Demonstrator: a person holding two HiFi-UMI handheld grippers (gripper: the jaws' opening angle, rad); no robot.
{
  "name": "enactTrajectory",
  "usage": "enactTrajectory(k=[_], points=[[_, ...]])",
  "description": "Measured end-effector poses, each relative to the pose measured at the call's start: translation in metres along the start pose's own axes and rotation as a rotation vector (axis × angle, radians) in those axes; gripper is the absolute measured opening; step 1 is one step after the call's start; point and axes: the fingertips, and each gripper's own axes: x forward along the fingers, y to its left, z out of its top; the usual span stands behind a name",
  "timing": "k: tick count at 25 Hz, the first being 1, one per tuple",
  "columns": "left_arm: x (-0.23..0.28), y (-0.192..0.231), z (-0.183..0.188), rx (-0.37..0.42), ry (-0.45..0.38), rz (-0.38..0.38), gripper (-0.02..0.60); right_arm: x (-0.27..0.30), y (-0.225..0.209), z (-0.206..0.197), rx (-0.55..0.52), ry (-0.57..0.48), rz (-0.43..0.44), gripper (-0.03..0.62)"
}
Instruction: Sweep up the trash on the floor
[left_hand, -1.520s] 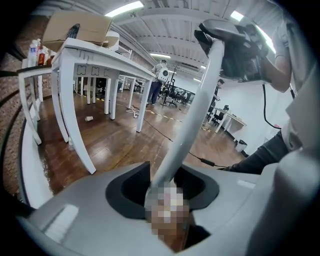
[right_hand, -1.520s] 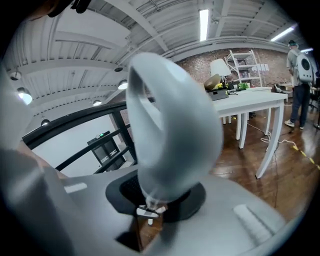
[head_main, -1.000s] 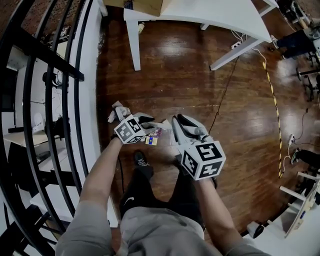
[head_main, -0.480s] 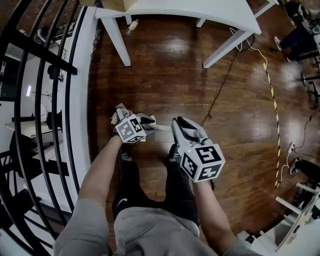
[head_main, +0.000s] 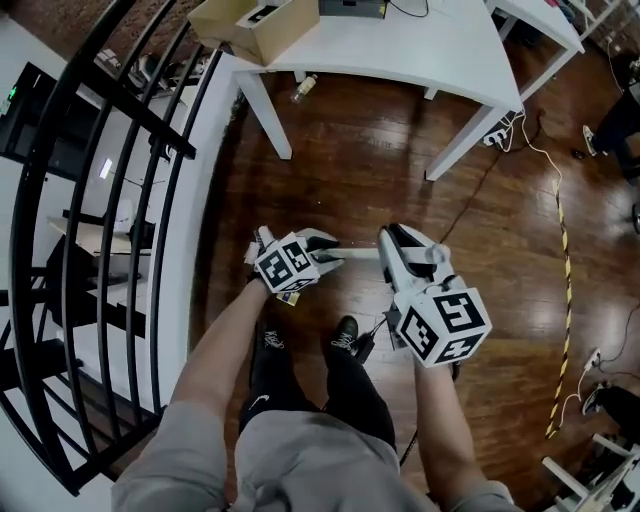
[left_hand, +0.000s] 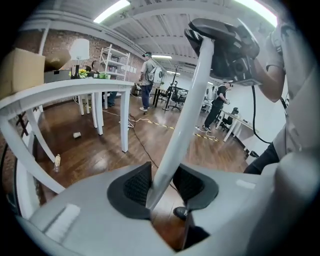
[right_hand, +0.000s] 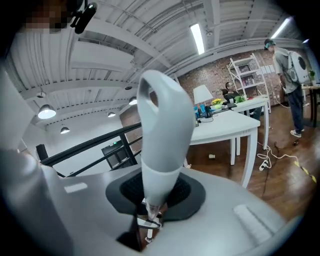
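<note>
Trash (head_main: 262, 241), crumpled white paper, is lying on the glossy dark wood floor (head_main: 350, 170) near the black railing (head_main: 120, 150). The left gripper (head_main: 322, 245), its jaws just closing, is clamping a smooth white pole (head_main: 352, 254). The right gripper (head_main: 405, 245) is pinching a rounded grey handle (right_hand: 162, 130).

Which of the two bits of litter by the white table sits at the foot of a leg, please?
The bottle, at the foot of the slanted leg; the cup lies farther off on open floor.

The left gripper (head_main: 322, 243) and right gripper (head_main: 400, 240) are nearer the white table (head_main: 400, 50); the left jaws have just been closing on the white handle (head_main: 352, 254).
</note>
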Motion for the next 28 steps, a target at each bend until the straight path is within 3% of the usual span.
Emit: enactTrajectory(k=[4, 9, 15, 20, 28], points=[[0.021, -0.013, 0.031, 0.030, -0.034, -0.033, 0.133, -0.022, -0.011, 0.016, -0.029, -0.025, -0.035, 0.057], [0.062, -0.023, 0.037, 0.040, -0.083, -0.095, 0.135, -0.031, -0.031, 0.001, -0.051, -0.012, -0.110, 0.057], [0.095, -0.033, 0.007, 0.034, -0.109, -0.175, 0.138, -0.023, -0.030, -0.041, -0.042, 0.022, -0.187, 0.057], [0.097, -0.025, -0.010, 0.016, -0.096, -0.214, 0.140, -0.005, -0.030, -0.052, -0.011, 0.041, -0.206, 0.057], [0.047, 0.011, -0.059, -0.016, -0.090, -0.147, 0.144, 0.043, 0.021, -0.068, -0.008, 0.087, -0.144, 0.057]])
